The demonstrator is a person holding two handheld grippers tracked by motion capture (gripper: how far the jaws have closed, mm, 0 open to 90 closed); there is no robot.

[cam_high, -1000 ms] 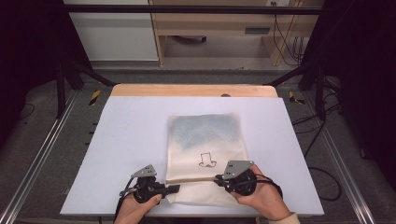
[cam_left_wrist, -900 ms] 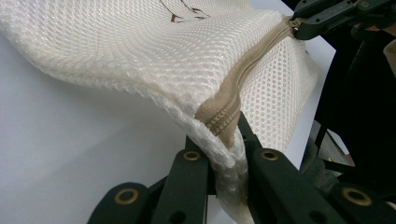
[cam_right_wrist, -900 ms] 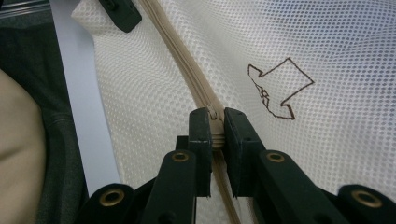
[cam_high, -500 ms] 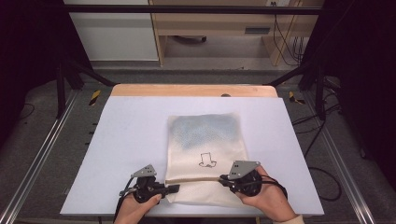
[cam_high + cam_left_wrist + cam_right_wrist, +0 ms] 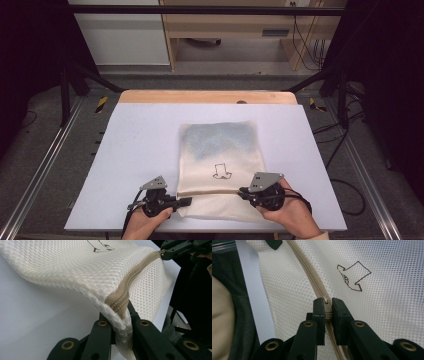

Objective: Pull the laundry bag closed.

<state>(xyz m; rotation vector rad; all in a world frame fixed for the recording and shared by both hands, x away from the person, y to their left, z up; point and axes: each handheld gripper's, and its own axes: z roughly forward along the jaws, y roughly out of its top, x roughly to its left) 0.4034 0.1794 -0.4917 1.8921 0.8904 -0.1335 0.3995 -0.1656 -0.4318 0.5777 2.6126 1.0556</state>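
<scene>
Black jaws of the left gripper are pinched tight on the bag's corner, right where the zip ends; the mesh bunches up between them and lifts off the table. In the high view this gripper sits at the bag's near left corner, held in the left hand.

The right gripper is closed just as tight on the zip, its jaws clamped around the small slider. From above it lies at the bag's near right side, in the right hand, with the beige zip stretched in a line between the two grippers.

One bag, of white mesh, lies flat on the near half of the white table, its far part tinted grey-blue by something inside that I cannot make out. It bears no readable writing, only one small brown outline drawing, also seen in the right gripper view.

Two grippers, two hands, one zip, one slider. A grey three-cornered plate tops each gripper. A wooden edge runs along the table's far side, with cupboards on the floor beyond and cables hanging at the right. Nothing stands between the grippers and the bag.
</scene>
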